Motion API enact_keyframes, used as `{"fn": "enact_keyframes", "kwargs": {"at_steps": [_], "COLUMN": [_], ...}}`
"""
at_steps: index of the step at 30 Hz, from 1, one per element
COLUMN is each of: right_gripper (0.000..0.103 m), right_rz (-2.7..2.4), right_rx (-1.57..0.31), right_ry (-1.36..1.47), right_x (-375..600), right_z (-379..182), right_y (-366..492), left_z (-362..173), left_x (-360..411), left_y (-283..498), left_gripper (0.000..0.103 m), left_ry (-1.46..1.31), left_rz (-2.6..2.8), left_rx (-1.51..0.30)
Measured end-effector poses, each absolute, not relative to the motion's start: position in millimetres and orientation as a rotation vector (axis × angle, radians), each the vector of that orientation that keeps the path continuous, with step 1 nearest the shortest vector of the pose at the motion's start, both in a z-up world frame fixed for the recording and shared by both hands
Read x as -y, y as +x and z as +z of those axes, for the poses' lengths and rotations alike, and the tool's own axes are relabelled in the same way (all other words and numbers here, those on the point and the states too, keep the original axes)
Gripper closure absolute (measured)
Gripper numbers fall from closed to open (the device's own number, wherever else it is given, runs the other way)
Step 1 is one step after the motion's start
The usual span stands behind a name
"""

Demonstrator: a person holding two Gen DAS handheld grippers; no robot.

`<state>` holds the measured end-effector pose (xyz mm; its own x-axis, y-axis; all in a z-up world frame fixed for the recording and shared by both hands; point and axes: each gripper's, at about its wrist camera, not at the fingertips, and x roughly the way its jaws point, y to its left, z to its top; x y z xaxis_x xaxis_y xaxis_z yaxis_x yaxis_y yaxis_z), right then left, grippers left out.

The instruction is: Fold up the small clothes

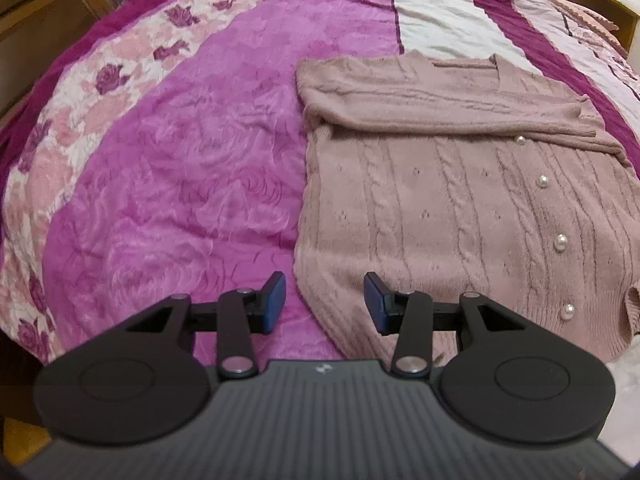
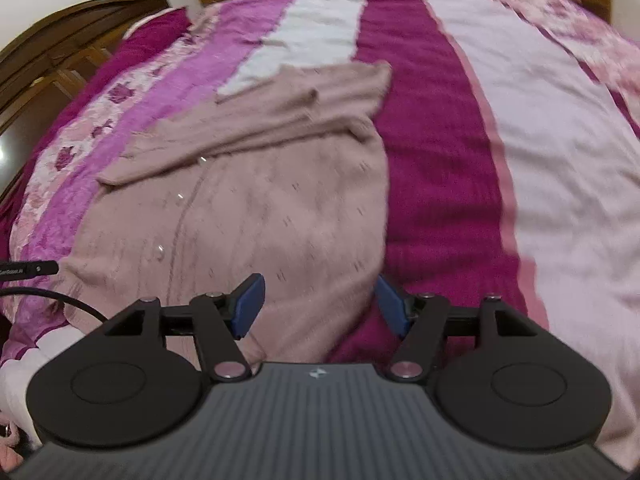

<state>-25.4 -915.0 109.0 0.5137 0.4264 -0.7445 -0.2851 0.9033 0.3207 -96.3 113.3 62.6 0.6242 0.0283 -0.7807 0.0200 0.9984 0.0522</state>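
A: Hovering over the near hem of a dusty-pink cable-knit cardigan (image 1: 440, 200), what do the tongs hold?

B: Nothing. The left gripper (image 1: 325, 304) stands open, straddling the cardigan's near-left corner. The right gripper (image 2: 320, 306) stands open too, straddling the near-right corner.

A: Where does the cardigan lie?

B: Flat on a magenta-striped bedspread (image 1: 180, 180), stretching away from both tongs. Its long axis runs near to far, neckline at the far end, a sleeve (image 1: 460, 112) folded across the chest. Each hand seems equally near its own corner.
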Motion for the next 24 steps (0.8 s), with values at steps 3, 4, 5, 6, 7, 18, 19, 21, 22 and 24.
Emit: {"fn": "enact_keyframes", "kwargs": {"at_steps": [3,4,5,6,7,18,19,21,22,24], "right_gripper": [0.031,0.03,0.029,0.028,0.027,0.027,0.027,0.027,0.027,0.027], "right_rz": [0.446,0.447,0.448,0.45,0.457,0.508,0.508,0.508,0.508,0.509], "right_rx": [-1.021,-1.035,-1.038,-1.036,-1.038,-1.073,-1.073,-1.072,-1.073,-1.073], "right_ry": [0.236,0.244,0.228,0.201,0.174,0.143,0.142,0.143,0.143,0.142], "right_x": [917,915,911,905,899,883,883,883,884,884], "right_z": [93,88,85,84,83,74,73,73,73,73], "right_y": [-25,-26,-26,-27,-27,-26,-25,-25,-25,-25], "left_z": [55,53,52,51,51,39,36,32,31,30], "left_x": [-116,-115,-114,-112,-109,-93,-92,-91,-90,-89], "left_y": [-95,-95,-94,-94,-94,-86,-85,-83,-82,-80], "left_gripper": [0.058,0.058,0.058,0.058,0.058,0.051,0.051,0.051,0.051,0.051], "left_ry": [0.041,0.046,0.06,0.078,0.094,0.033,0.025,0.02,0.02,0.018], "left_rz": [0.014,0.019,0.025,0.029,0.031,-0.062,-0.066,-0.064,-0.065,-0.071], "left_rx": [-0.922,-0.928,-0.932,-0.933,-0.933,-0.985,-0.99,-1.001,-1.004,-1.008]}}
